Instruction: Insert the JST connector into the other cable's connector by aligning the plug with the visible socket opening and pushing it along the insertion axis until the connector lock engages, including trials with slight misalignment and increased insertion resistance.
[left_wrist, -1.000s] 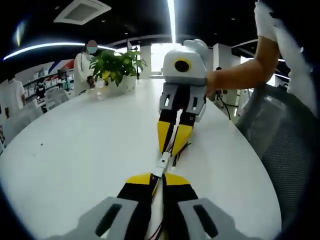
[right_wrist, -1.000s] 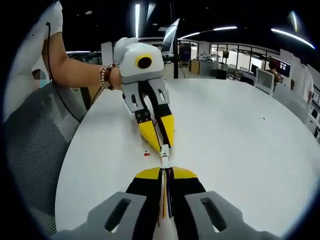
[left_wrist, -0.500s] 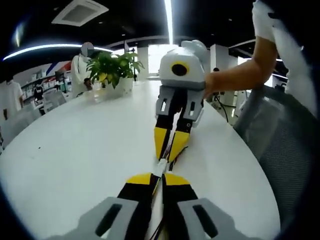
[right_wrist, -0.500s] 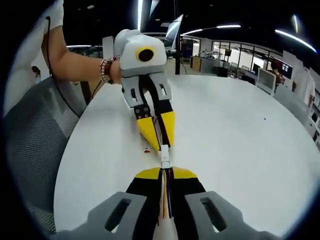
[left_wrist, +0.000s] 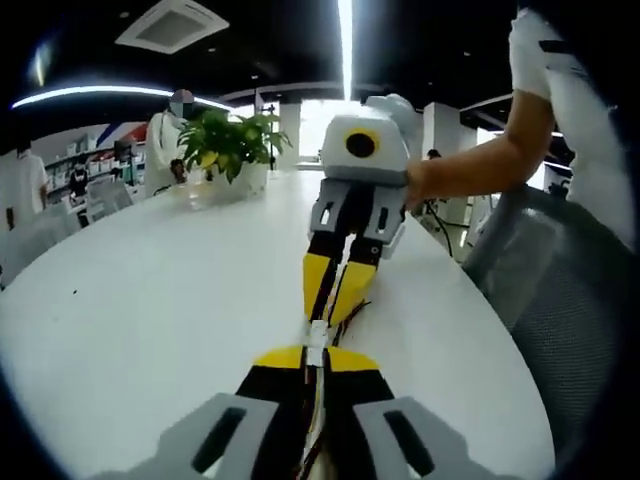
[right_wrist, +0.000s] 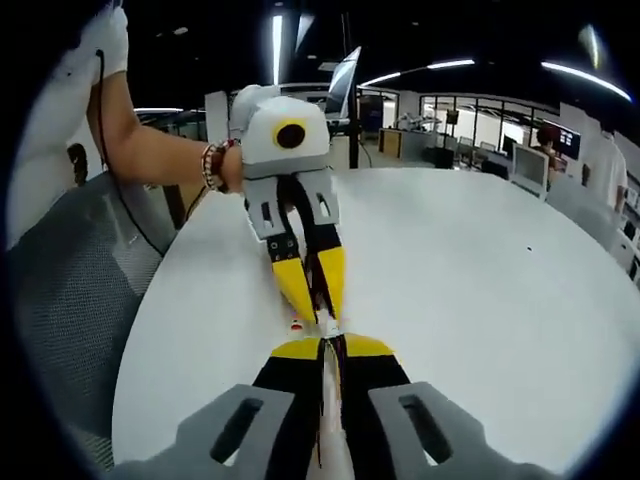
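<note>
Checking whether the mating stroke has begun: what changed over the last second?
The yellow-tipped left gripper and right gripper closed in tip to tip; the exposed small white JST connector between them has shortened. Both stay clamped on their wires above the round white table.

On the round white table (left_wrist: 150, 300) the 2 grippers face each other tip to tip. In the left gripper view, the left gripper (left_wrist: 314, 362) rises from the bottom edge; the right gripper (left_wrist: 330, 300) reaches toward it from behind, and the small white JST connector (left_wrist: 317, 336) sits between their tips. A green potted plant (left_wrist: 228, 150) stands at the table's far left. A grey mesh chair (left_wrist: 560, 300) stands beside the table's right edge.
</note>
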